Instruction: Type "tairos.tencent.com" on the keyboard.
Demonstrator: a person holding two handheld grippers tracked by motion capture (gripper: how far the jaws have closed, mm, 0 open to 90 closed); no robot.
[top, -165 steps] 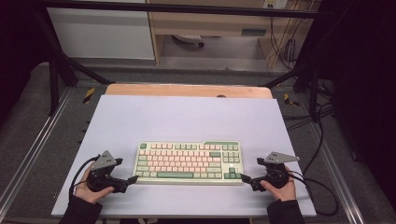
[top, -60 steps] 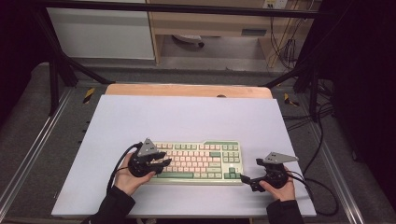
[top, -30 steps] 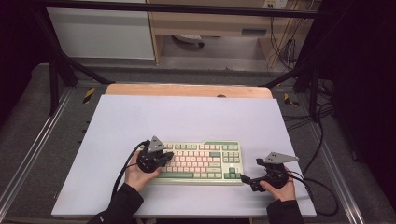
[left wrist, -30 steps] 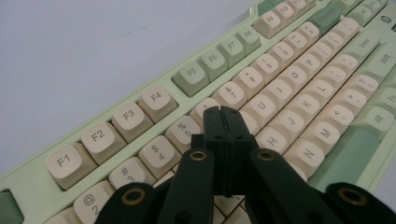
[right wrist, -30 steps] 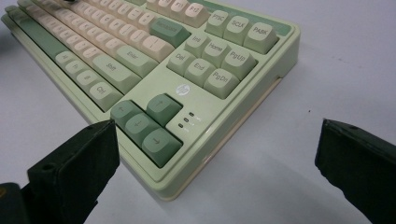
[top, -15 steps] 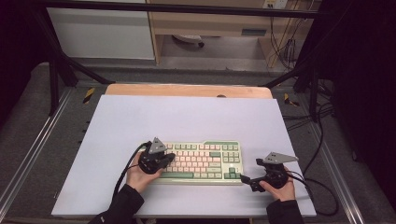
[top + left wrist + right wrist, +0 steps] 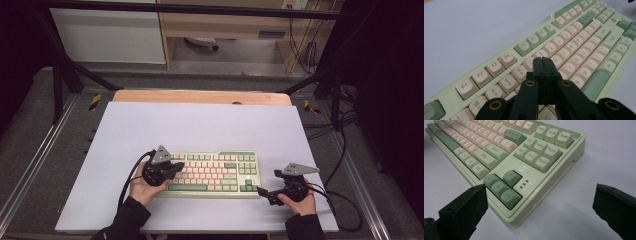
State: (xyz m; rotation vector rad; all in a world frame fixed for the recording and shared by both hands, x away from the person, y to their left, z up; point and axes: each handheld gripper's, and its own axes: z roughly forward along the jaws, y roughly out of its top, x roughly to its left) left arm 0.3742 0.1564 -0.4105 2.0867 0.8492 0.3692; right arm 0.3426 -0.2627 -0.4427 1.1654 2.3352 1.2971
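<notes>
High view: keyboard [image 7: 214, 173] lies at the table's [image 7: 200, 120] 6 o'clock edge. Left gripper [image 7: 172, 166], jaws pressed together and empty, poises over the number row, likely to press a key; whether its tips touch a key cannot be told. Right gripper [image 7: 261, 192], jaws wide, waits at the keyboard's 5 o'clock corner. Legends under the left jaws are hidden.

The left gripper [image 7: 543, 58] covers several keys; the keyboard [image 7: 524, 170] runs off the frame's top-left, far legends blurred.
</notes>
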